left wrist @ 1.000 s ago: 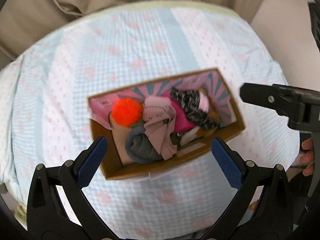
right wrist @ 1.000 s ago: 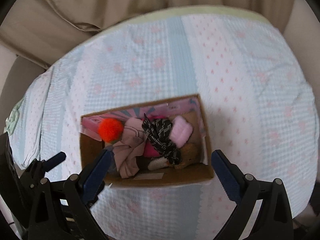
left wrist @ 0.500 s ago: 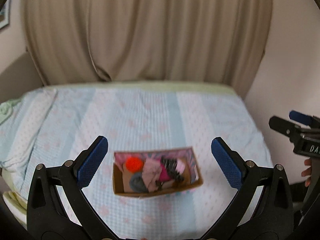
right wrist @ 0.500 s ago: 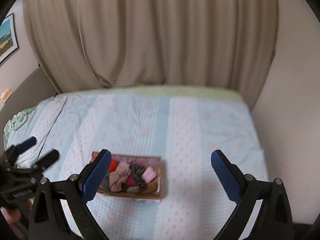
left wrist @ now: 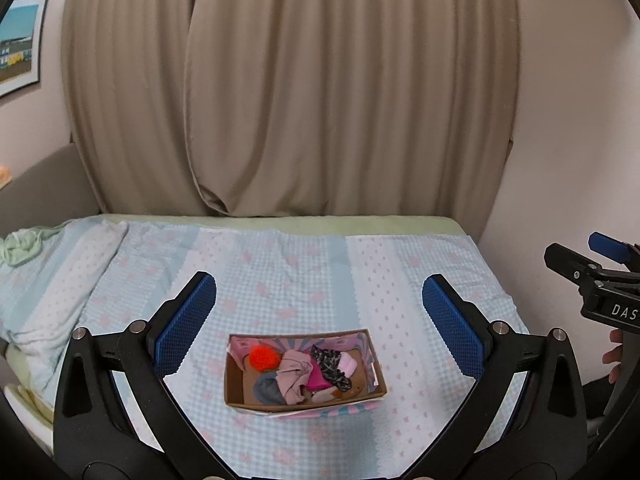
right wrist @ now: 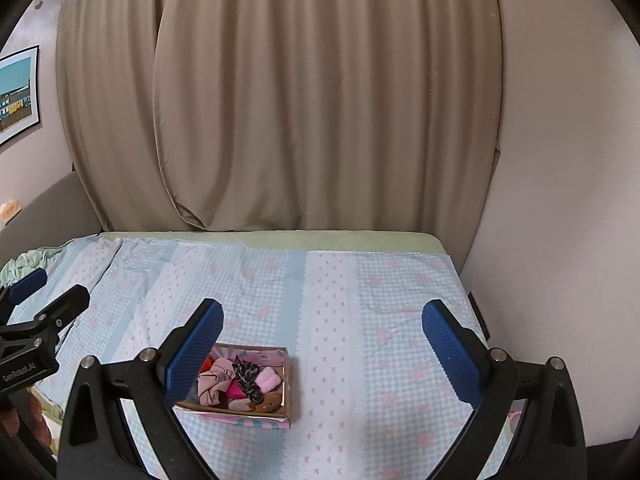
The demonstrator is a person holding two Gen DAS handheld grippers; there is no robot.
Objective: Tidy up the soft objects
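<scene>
A: Where is the cardboard box (left wrist: 306,374) in the left wrist view?

B: Low in the frame, just under centre, on the checked bedspread (left wrist: 280,276). It sits between the blue pads of the left gripper (left wrist: 319,326), well beyond them.

A: And the fingers?

B: Spread wide, holding nothing. The right gripper (right wrist: 319,350) is likewise released and empty; in its own view the box (right wrist: 240,384) lies lower left of centre, partly behind the left pad (right wrist: 192,352).

A: What's inside the box?

B: A heap of soft things: an orange pompom (left wrist: 264,358) at the left end, a beige cloth (left wrist: 294,376) in the middle, a grey piece (left wrist: 268,388) in front of it, a dark speckled band (left wrist: 330,366) and a pale pink item (left wrist: 347,364) to the right.

A: Anything else?

B: Beige curtains (left wrist: 320,100) fill the upper frame, and a framed picture (left wrist: 18,44) hangs at upper left.
</scene>
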